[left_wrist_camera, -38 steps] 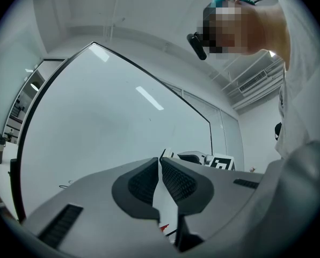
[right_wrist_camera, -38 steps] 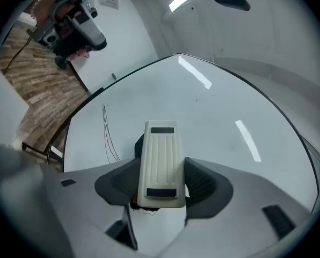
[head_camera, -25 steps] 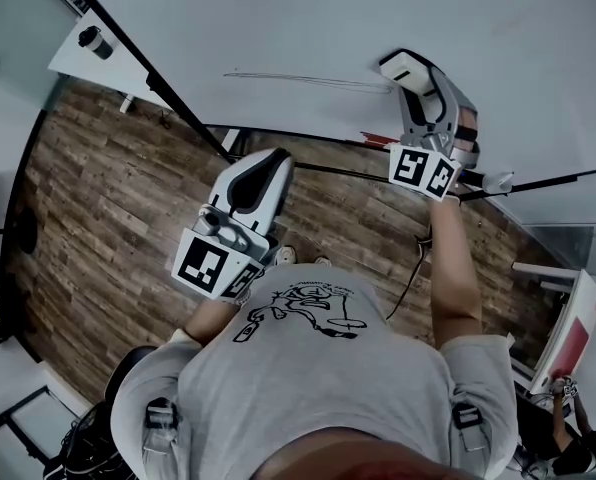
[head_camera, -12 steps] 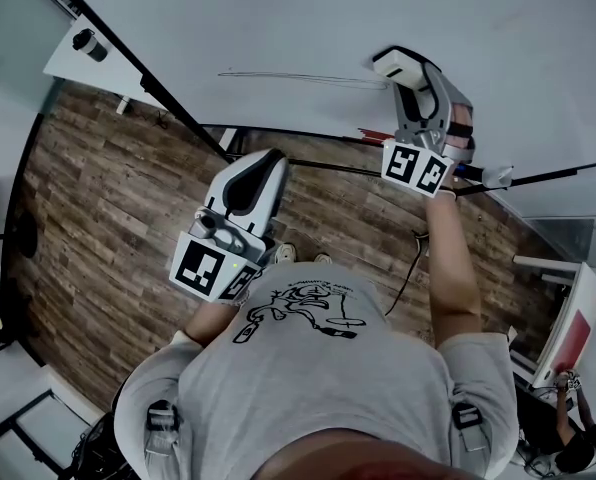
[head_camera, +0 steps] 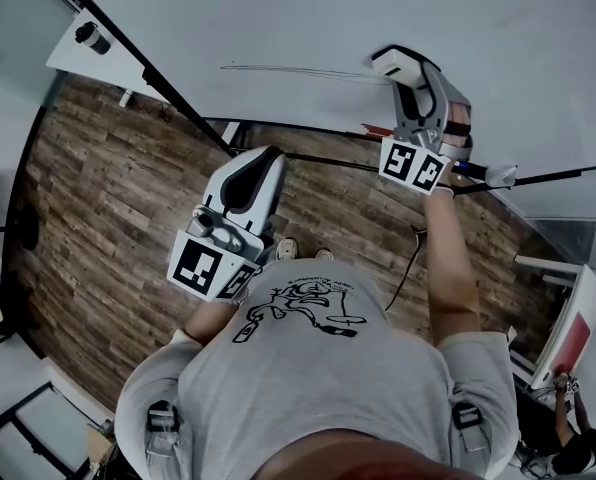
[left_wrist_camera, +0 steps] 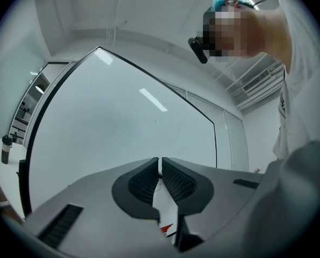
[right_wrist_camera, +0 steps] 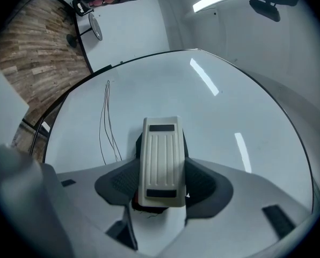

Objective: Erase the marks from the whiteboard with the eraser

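Two handheld grippers frame a person standing at a whiteboard (head_camera: 308,18), seen from overhead. The right gripper (head_camera: 410,76) is raised on an outstretched right forearm (head_camera: 448,268) and points at the board, its jaws clamped on either side of a pale, ribbed eraser (head_camera: 400,64). In the right gripper view, the eraser (right_wrist_camera: 160,163) stands lengthwise between the dark ribbed pads (right_wrist_camera: 120,183), its dark underside turned to the white surface; whether it presses on the board cannot be told. Thin dark marks (right_wrist_camera: 109,128) run just beside the eraser on its left. From the head view the marks (head_camera: 298,71) show as a long faint line ending at the eraser.

The left gripper (head_camera: 263,163) is held lower and closer to the person's chest, over the wood floor (head_camera: 98,188), well apart from the eraser. In the left gripper view its jaws are drawn together to a thin slit with nothing between them, angled up toward the board (left_wrist_camera: 122,122).
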Tool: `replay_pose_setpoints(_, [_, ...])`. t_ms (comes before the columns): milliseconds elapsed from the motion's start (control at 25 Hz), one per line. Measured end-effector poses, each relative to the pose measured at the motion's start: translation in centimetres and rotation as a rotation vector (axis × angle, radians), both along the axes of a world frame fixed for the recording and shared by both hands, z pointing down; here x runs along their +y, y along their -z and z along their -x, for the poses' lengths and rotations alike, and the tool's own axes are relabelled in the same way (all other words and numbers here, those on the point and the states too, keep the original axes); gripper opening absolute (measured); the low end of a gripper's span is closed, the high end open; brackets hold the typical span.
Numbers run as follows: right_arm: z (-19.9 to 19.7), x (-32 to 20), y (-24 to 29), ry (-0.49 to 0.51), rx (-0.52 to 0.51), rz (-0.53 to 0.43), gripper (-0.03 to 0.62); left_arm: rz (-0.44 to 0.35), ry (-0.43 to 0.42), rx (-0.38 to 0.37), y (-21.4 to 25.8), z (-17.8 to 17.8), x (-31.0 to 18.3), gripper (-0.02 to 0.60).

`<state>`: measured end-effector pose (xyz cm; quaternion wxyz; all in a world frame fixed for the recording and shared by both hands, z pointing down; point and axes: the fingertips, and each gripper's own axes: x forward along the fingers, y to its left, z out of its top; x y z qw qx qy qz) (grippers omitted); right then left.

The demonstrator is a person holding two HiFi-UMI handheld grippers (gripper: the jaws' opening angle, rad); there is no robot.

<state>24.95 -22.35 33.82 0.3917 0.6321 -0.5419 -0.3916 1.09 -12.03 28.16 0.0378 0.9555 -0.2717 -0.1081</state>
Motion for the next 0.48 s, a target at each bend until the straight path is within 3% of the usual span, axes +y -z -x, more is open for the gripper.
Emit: replay_pose_setpoints(480, [0.6, -0.1, -1.8, 0.018, -0.008, 0.016, 0.258, 0.003, 0.016, -0.004, 0.1, -0.1, 0.6, 0.037])
